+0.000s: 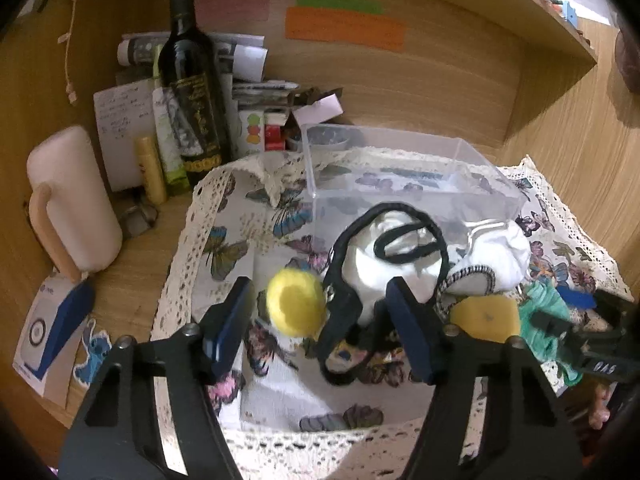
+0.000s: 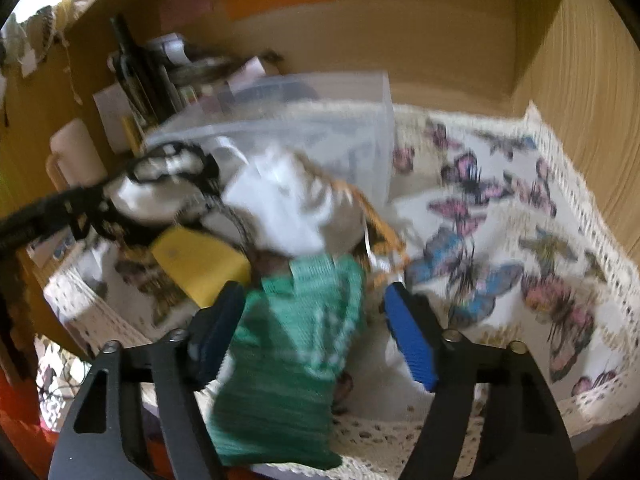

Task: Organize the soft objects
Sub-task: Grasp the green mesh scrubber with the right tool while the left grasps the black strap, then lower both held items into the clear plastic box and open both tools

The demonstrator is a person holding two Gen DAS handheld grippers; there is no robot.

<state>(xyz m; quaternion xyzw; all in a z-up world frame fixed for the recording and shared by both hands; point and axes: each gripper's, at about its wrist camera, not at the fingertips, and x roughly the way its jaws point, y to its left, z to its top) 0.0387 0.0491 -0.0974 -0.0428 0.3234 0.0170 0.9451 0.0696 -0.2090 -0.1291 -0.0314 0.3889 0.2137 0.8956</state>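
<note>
A heap of soft things lies on the butterfly cloth (image 1: 224, 248): a round yellow puff (image 1: 295, 307), a white garment with black straps (image 1: 384, 256), a white sock (image 1: 500, 256), a yellow sponge (image 1: 486, 317) and a green knit cloth (image 2: 288, 344). Behind them stands a clear plastic box (image 1: 400, 176). My left gripper (image 1: 320, 328) is open, with the yellow puff between its fingers, nearer the left one. My right gripper (image 2: 312, 336) is open around the green cloth, which lies against its left finger; it also shows in the left wrist view (image 1: 576, 320).
A dark wine bottle (image 1: 192, 92), papers and small boxes stand at the back left. A cream jug (image 1: 72, 204) stands at the left. Wooden walls enclose the desk; a shelf (image 1: 552, 12) hangs above right. The butterfly cloth (image 2: 520, 240) stretches to the right.
</note>
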